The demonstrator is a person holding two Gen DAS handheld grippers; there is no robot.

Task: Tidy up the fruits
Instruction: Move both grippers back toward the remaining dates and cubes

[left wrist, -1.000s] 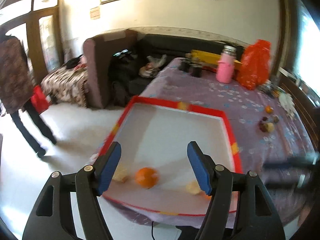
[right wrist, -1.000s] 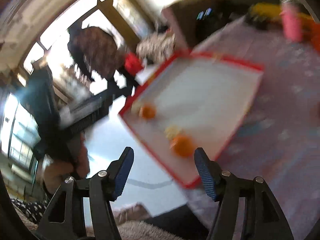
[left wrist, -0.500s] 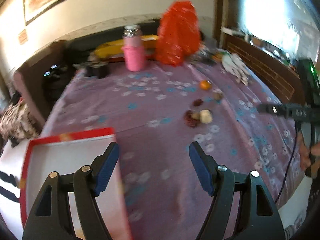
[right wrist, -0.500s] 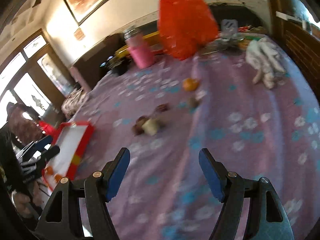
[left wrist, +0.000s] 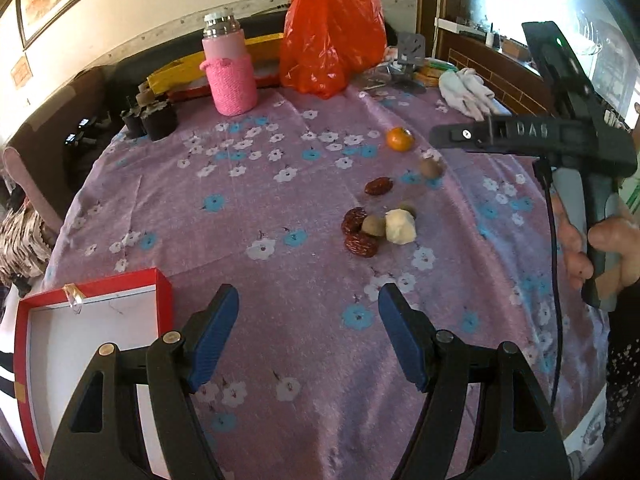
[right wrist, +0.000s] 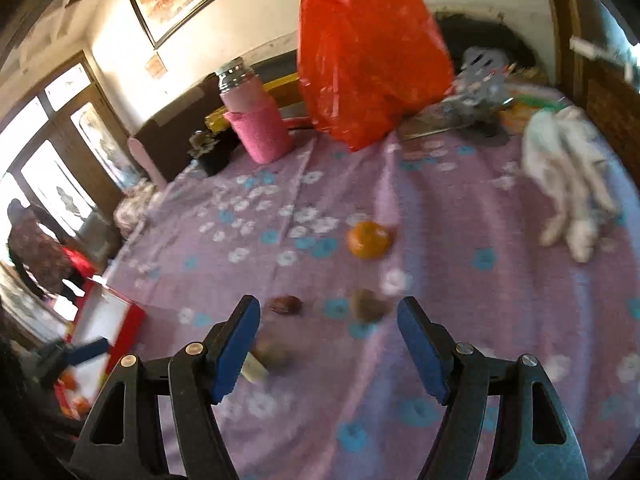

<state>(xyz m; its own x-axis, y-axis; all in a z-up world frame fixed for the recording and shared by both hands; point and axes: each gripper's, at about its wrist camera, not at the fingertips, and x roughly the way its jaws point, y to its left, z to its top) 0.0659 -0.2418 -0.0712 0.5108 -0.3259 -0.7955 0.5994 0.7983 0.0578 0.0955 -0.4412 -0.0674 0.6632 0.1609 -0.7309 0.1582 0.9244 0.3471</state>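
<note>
Loose fruits lie on a purple flowered cloth: a tangerine, three red dates, two brown round fruits and a pale peeled piece. My left gripper hangs open and empty, short of that cluster. A red box with a white inside sits at its lower left. My right gripper is open and empty too, above a date and a brown fruit, with the tangerine farther on. The pale piece is half hidden by its left finger.
At the back of the table stand a pink flask, a red plastic bag and dark cups. White gloves lie at the right. A hand holds the right tool's handle. A person stands by the door.
Both views have swung from the red box to the loose fruits on the cloth. The box now sits at the lower left. The right jaws stand a little wider.
</note>
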